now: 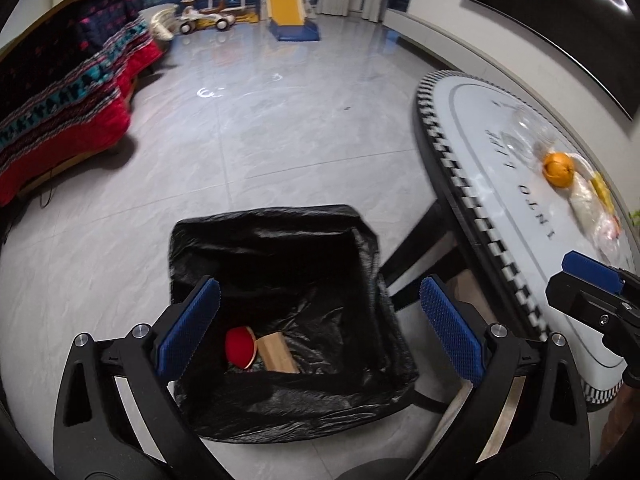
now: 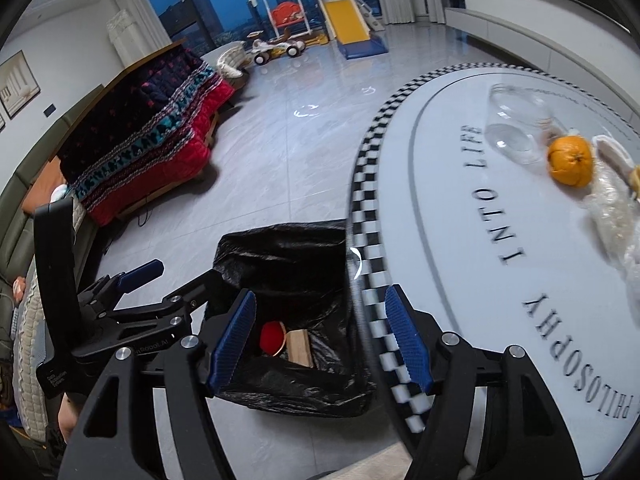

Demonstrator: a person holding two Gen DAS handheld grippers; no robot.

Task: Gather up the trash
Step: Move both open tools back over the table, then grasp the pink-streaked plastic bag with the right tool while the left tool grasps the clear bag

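A bin lined with a black bag point(image 1: 272, 216) point(image 2: 280, 236) stands on the floor beside the table. At its bottom lies a red paddle with a wooden handle point(image 1: 240, 346) point(image 2: 272, 338). My left gripper point(image 1: 320, 320) hangs open above the bin with nothing between its blue pads. My right gripper point(image 2: 322, 340) is open too, over the bin's right side and the table edge, and holds nothing. Each gripper also shows in the other's view: the right gripper point(image 1: 588, 280), the left gripper point(image 2: 176, 276). On the table lie an orange point(image 1: 558, 168) point(image 2: 570, 162), a clear plastic bottle point(image 2: 516, 128) and crumpled plastic wrap point(image 2: 612, 208).
The oval white table point(image 2: 440, 200) with a checkered rim fills the right side; its dark leg point(image 1: 420, 248) stands right behind the bin. A sofa with a red patterned blanket point(image 2: 152, 140) is on the left. Toys and a small slide point(image 1: 286, 0) stand by the far window.
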